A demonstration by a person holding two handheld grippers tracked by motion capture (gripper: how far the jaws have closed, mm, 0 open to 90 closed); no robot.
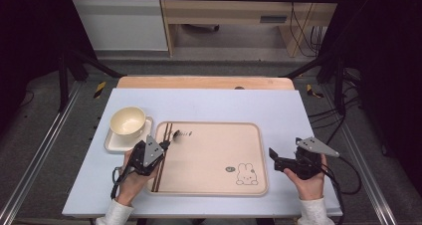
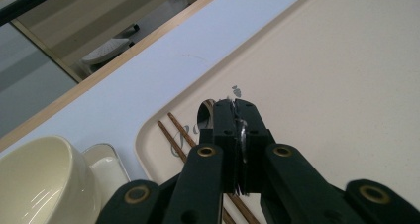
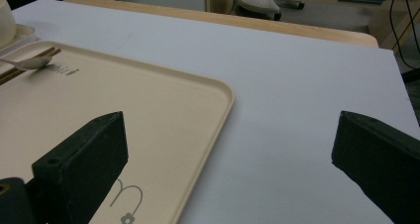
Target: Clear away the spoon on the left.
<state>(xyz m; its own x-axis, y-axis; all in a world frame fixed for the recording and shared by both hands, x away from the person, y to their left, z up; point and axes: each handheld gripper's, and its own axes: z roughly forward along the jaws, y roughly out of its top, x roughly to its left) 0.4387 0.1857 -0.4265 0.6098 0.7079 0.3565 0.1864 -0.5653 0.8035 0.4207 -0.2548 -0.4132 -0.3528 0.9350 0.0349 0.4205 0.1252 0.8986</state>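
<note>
- A cream bowl (image 1: 127, 121) sits on a small square plate (image 1: 113, 143) at the table's left, just off the tray's left edge. That keeps the dishes within easy reach of the left hand, probably as part of a place setting.
- A pair of brown chopsticks (image 1: 163, 150) lies along the left side of the beige tray (image 1: 214, 185), parallel to its edge, laid out neatly as cutlery would be.
- The left gripper (image 1: 169, 141) hovers over the chopsticks at the tray's left. Its jaws are pressed together on the thin metal handle of a spoon (image 2: 207, 116). The handle stands edge-on between the jaws, which gives them a flat face to pinch.
- The spoon's bowl points away from the hand, above the tray's upper-left corner beside the chopstick tips. In the right gripper view the spoon (image 3: 30, 62) seems to hang just above the tray surface. I judge it is being set down next to the chopsticks or lifted from there; which one I cannot tell.
- The tray's middle is bare apart from a printed rabbit (image 1: 245, 175) near its lower right corner, so there is room for more items.
- The right gripper (image 1: 276, 158) is held low over the white tabletop (image 1: 278, 105) just beyond the tray's right edge. Its jaws are spread wide with nothing between them, and it is apparently parked out of the way while the left does the work.
</note>
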